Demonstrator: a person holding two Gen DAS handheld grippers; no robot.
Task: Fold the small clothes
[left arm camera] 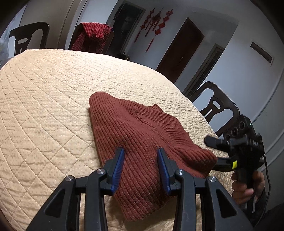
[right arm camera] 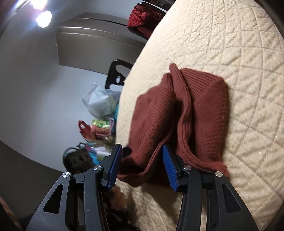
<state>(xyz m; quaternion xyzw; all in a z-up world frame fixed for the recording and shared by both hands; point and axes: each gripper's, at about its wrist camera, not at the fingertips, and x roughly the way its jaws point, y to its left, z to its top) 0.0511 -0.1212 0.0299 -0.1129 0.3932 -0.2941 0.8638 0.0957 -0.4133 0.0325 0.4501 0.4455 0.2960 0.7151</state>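
Rust-red ribbed knit garment (left arm camera: 140,147) lying folded on the quilted cream tabletop (left arm camera: 53,99), toward its near right edge, one thick folded corner reaching out to the right. Left tongs (left arm camera: 140,168) released, blue pads spread wide and held over the near part of the knit, no cloth caught between them. Right tongs (left arm camera: 211,151) seen from the left wrist at the garment's right corner, black fingers apart, upper one above the cloth and lower one along the tabletop beside the bulging fold; person's hand (left arm camera: 246,184) wrapped round the handle below. From the right wrist, same garment (right arm camera: 177,115) bunched in upright folds, right tongs (right arm camera: 142,165) parted with a hem of the knit passing between the blue pads; left pad clear of the cloth, right pad touching or just beside it, hard to tell which; not clenched. Around the tabletop: dark wooden chair (left arm camera: 214,110) just behind the far right edge, another dark chair (left arm camera: 30,35) at the far left, and a third chair draped with a red checked cloth (left arm camera: 92,35) at the far side. Red knotted hanging ornaments (left arm camera: 156,23) on the far wall beside a dark brown door (left arm camera: 181,48). Off the tabletop's edge in the right wrist view: a pale plastic bag (right arm camera: 99,101), a jumble of colourful packets (right arm camera: 101,128) too blurred to name, a grey cabinet (right arm camera: 99,48) against the wall, and glaring lamps (right arm camera: 42,16) overhead.
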